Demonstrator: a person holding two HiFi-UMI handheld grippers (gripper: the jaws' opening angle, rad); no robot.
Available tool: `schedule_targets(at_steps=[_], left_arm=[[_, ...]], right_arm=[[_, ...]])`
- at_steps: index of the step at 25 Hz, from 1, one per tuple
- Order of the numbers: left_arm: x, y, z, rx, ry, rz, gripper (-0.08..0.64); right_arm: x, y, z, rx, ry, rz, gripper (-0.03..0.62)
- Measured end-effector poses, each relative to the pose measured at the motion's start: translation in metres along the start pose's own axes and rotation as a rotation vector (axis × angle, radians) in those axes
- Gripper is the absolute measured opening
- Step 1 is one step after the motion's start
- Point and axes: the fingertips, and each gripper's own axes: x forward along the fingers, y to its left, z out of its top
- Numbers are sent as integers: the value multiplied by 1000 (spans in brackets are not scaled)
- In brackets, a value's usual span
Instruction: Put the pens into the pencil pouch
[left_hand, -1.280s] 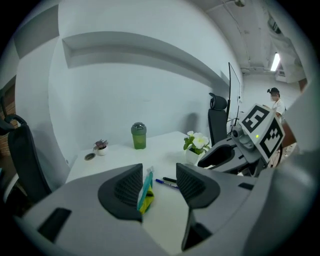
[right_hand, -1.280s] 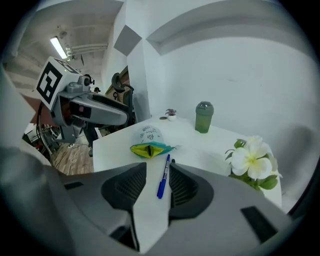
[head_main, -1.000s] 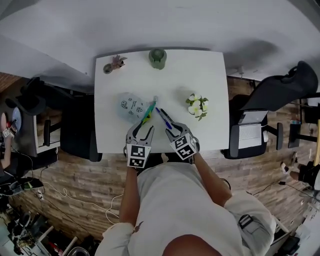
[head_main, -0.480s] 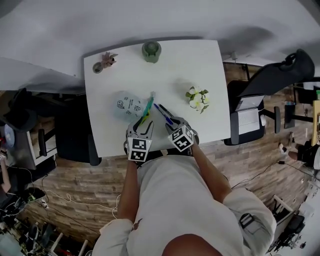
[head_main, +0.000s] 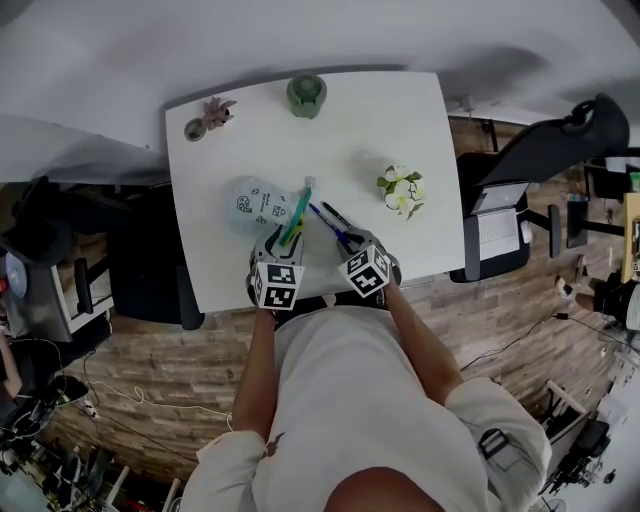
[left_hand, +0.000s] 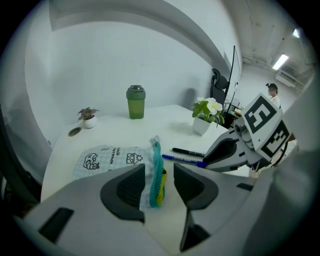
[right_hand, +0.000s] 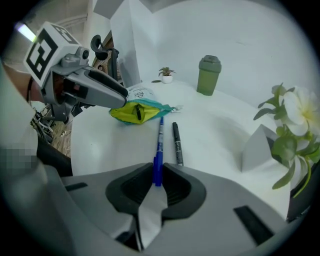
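White table (head_main: 400, 130) fills the head view. Your pouch (head_main: 255, 205) lies left of centre on it, its green and yellow mouth turned toward the two pens. Your left gripper (head_main: 288, 238) sits at that mouth. Your right gripper (head_main: 345, 240) is at the near end of the blue pen (head_main: 325, 222), with the black pen (head_main: 338, 214) just beside it. A flower pot (head_main: 402, 190) stands to the right, and a green cup (head_main: 306, 95) and a small plant (head_main: 215, 108) stand along the far edge.

In the left gripper view, your jaws are apart and closing, with the pouch's (left_hand: 107, 159) teal zipper edge between them; the pads do not press it yet. Both pens lie to the right, and the right gripper (left_hand: 235, 150) is at the blue pen (left_hand: 182, 160).

In the right gripper view, your jaws are clamped on the capped end of the blue pen (right_hand: 160, 145). Its far tip points at the pouch (right_hand: 140, 109), close to the yellow opening. The black pen (right_hand: 177, 142) lies alongside, clear of the pads.
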Motion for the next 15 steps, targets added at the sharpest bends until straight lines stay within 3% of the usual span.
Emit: schedule_targets(at_steps=[5, 11, 15], left_arm=[[8, 2, -5, 40, 26, 10, 167], [17, 8, -12, 177, 91, 61, 146], [19, 9, -12, 179, 97, 67, 53]], right_arm=[[0, 3, 0, 12, -1, -3, 58], [-19, 5, 7, 23, -33, -11, 58], [-32, 8, 10, 13, -47, -4, 58]])
